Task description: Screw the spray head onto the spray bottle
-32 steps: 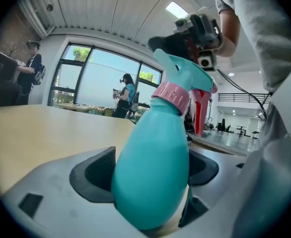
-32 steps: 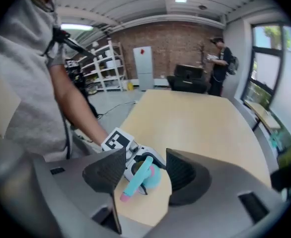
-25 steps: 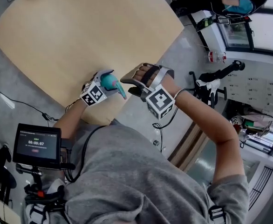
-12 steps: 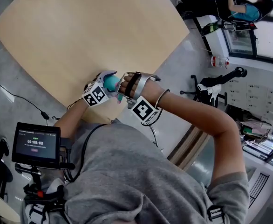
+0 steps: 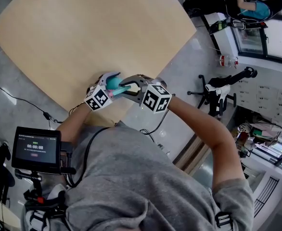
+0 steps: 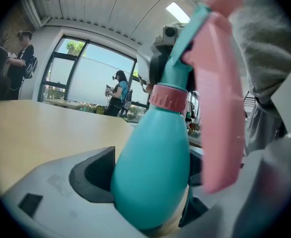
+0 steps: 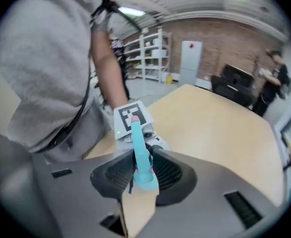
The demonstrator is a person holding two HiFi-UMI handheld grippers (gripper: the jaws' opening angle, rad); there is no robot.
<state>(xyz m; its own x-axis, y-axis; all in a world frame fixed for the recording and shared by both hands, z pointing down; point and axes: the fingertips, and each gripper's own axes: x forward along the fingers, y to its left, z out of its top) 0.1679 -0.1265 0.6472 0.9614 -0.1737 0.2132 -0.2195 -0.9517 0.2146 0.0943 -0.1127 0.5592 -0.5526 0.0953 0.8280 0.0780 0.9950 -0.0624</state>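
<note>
Head view: the left gripper (image 5: 110, 81) is held over the near edge of the desk (image 5: 83, 32), its fingers clamped on the teal bottle (image 5: 114, 83). The right gripper (image 5: 126, 88) reaches in from the right, just beside it, with its fingers on the spray head (image 5: 118, 90), whose pink tip points back toward the person. A small screen (image 5: 35, 148) sits low on the left. Another person (image 5: 256, 1) stands by the windows at the top right.

Left gripper view: the bottle (image 6: 153, 157) fills the gap between the dark fingers (image 6: 93, 172), which press its round body on both sides, so the left gripper (image 6: 150, 195) holds it firmly. The bottle leans a little to the right. A pink collar (image 6: 169, 99) sits on its neck, and the spray head (image 6: 217, 83) rises above it, teal stem and pink trigger. How far the collar is screwed down I cannot tell. The desk (image 6: 31, 128) stretches behind.

Right gripper view: the right gripper (image 7: 143, 175) has just been closing, and the narrow teal spray head (image 7: 141, 155) stands between its fingers (image 7: 113, 175), pinched by both pads. Beyond its pink tip lies the desk (image 7: 210, 118).
</note>
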